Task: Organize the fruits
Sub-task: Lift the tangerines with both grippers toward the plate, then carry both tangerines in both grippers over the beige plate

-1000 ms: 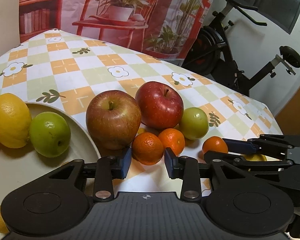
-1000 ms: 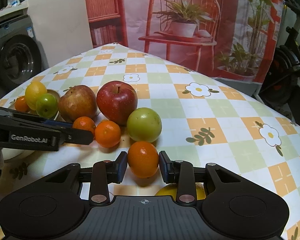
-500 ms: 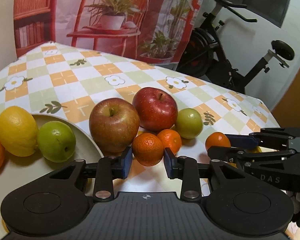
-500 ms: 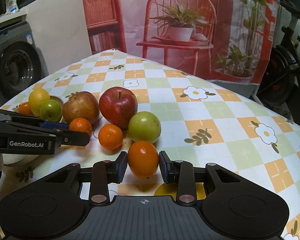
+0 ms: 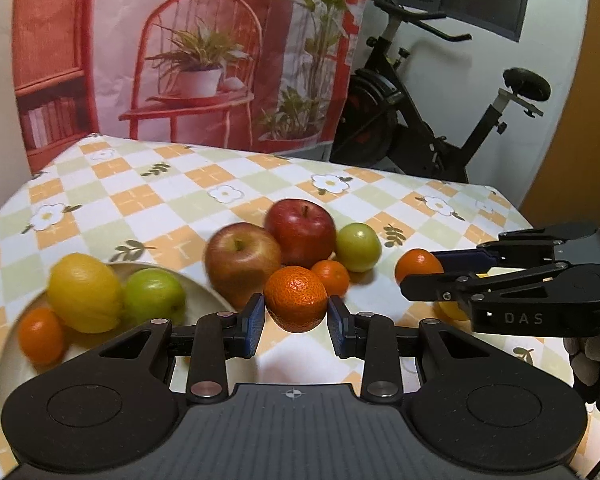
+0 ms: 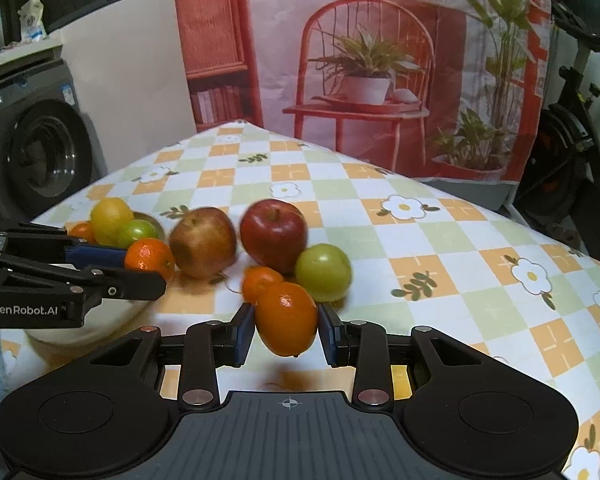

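My left gripper [image 5: 296, 325] is shut on a mandarin [image 5: 295, 298] and holds it above the checked tablecloth, next to the cream bowl [image 5: 208, 296]. The bowl holds a lemon [image 5: 85, 292], a green fruit [image 5: 153, 296] and a small orange [image 5: 40, 335]. My right gripper [image 6: 286, 330] is shut on an orange [image 6: 286, 318], lifted off the table. On the cloth lie a yellow-red apple [image 5: 242, 264], a red apple [image 5: 300, 232], a green fruit [image 5: 358, 247] and one small mandarin [image 5: 332, 277]. A lemon [image 6: 398, 376] lies partly hidden under my right gripper.
The table [image 6: 420, 240] has a checked floral cloth. An exercise bike [image 5: 420, 128] stands behind its far right edge. A washing machine [image 6: 32, 160] stands to the left. A printed backdrop [image 6: 360, 60] hangs behind the table.
Both grippers have risen with their fruit: the left lifted its mandarin off the cloth, the right lifted its orange. The views now look from higher up.
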`<act>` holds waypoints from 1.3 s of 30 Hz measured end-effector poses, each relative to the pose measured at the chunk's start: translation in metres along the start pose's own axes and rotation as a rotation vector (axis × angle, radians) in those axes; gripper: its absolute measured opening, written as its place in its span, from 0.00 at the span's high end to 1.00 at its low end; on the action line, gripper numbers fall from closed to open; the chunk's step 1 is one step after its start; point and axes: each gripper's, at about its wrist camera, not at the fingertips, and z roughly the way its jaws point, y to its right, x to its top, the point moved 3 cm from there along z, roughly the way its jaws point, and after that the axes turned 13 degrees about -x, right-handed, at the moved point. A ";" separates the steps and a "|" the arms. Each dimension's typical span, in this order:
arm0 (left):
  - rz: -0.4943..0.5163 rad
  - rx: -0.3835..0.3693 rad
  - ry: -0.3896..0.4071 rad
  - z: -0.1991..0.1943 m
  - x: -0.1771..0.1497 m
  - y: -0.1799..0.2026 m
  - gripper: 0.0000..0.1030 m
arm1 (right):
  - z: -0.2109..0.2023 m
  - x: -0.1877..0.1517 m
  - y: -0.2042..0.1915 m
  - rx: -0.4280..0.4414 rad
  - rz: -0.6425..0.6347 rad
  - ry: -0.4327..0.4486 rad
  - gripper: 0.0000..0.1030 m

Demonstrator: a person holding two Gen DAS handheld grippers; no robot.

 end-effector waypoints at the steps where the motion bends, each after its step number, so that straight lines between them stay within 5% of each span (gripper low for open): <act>1: -0.004 0.003 0.005 -0.005 0.000 -0.003 0.65 | -0.002 0.001 -0.003 0.006 0.003 0.005 0.70; 19: -0.107 0.178 0.027 -0.085 -0.020 -0.091 0.65 | 0.002 0.017 -0.082 0.115 -0.041 0.027 0.70; 39: -0.153 0.164 -0.040 -0.089 -0.040 -0.119 0.65 | 0.024 0.004 -0.151 0.207 -0.113 -0.053 0.70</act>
